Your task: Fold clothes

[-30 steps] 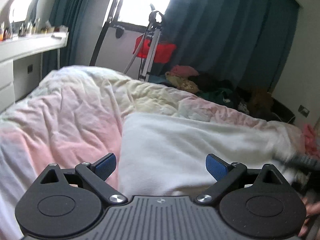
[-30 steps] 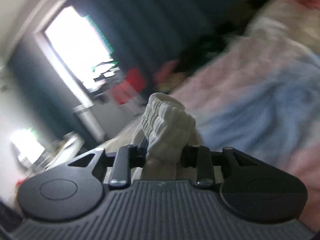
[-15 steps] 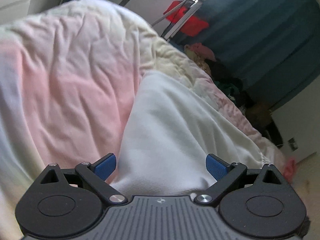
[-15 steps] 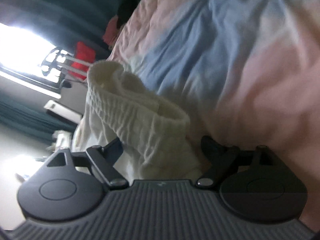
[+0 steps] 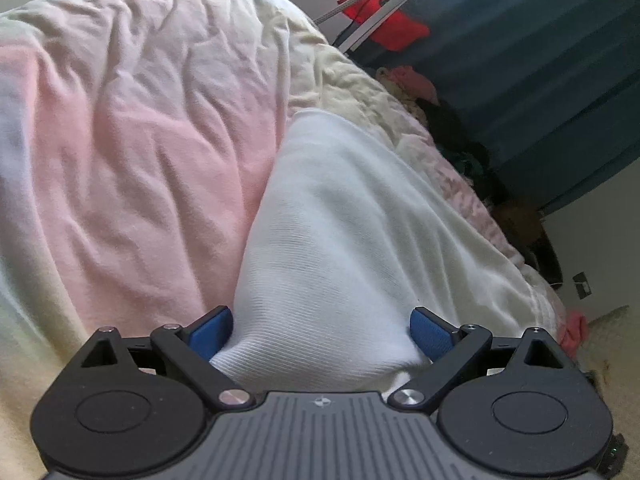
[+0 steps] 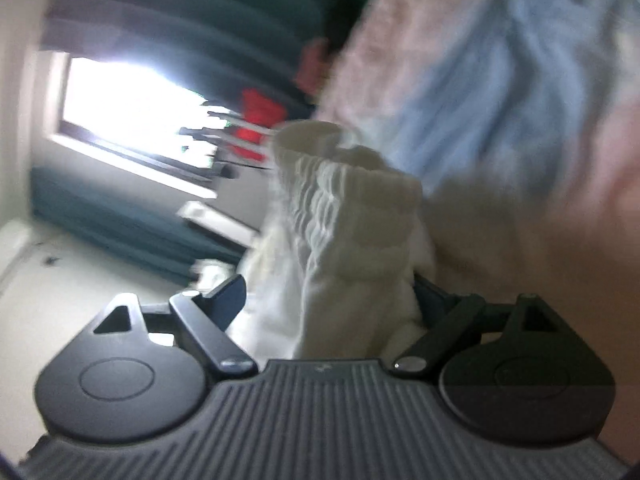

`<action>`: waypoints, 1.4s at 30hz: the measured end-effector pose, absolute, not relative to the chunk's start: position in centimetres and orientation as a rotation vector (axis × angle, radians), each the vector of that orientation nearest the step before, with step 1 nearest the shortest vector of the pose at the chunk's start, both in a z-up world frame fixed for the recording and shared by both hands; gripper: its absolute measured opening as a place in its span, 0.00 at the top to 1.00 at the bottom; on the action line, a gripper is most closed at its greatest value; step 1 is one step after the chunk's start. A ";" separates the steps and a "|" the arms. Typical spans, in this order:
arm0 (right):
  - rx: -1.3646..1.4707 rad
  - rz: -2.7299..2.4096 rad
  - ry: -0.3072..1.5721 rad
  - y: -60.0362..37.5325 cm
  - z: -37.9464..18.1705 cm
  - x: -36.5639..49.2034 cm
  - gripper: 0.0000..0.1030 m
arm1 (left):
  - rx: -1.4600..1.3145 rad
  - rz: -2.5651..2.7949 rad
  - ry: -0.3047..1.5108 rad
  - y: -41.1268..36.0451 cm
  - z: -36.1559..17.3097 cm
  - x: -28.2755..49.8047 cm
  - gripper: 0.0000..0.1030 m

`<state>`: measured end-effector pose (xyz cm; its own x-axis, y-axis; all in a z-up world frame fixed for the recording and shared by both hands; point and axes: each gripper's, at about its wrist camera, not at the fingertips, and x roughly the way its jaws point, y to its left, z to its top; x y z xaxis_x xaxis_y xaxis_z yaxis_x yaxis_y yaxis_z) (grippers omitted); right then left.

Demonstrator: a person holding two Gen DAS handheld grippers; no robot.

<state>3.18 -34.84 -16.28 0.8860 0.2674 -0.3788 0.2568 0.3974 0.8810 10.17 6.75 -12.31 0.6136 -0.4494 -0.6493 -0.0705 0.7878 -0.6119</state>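
- Since the frame half a second earlier, the right gripper [image 6: 328, 300] has been swung so that the window [image 6: 136, 108] and teal curtains [image 6: 192, 4] fill the left of its blurred view, and the ribbed cuff [image 6: 348, 200] is now seen standing bunched and upright instead of lying looped across the bedding.
- Little change is seen at the left gripper [image 5: 320, 334]: its blue pads [image 5: 210, 334] are spread wide, nothing is clamped, and the white garment [image 5: 352, 232] is draped between them, its near fold touching both.
- The right jaws are parted, with the cuff set loosely between them; whether any cloth is pinched cannot be told through the blur.
- The garment is laid on the duvet [image 5: 132, 132], toward the bed's right edge, running from the near side to the far edge.
- The duvet is seen as crumpled, in pink, cream and pale blue patches.
- Beyond the far edge, a tripod [image 5: 372, 12] with a red item [image 5: 396, 28] is seen against the curtains, and a heap of clothes [image 5: 448, 120] lies on the floor.
- A wall socket [image 5: 582, 280] is visible at the right.
- No readable writing is visible.
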 end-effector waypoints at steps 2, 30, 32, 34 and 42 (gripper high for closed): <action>1.138 -0.099 0.572 -35.0 -16.9 3.4 0.17 | -0.644 -0.228 0.904 6.7 -12.5 10.2 0.10; 1.036 -0.045 0.573 -33.3 -14.3 5.6 0.62 | -0.660 -0.224 0.879 6.5 -13.2 10.5 0.28; 1.026 -0.042 0.556 -33.2 -13.7 5.5 0.64 | -0.635 -0.228 0.859 6.4 -12.9 10.4 0.39; 1.016 -0.039 0.539 -33.1 -13.0 5.4 0.66 | -0.599 -0.234 0.833 6.1 -12.3 10.3 0.48; 1.003 0.009 0.429 -34.6 -9.2 5.7 0.70 | -0.590 -0.266 0.727 5.3 -7.6 10.2 0.71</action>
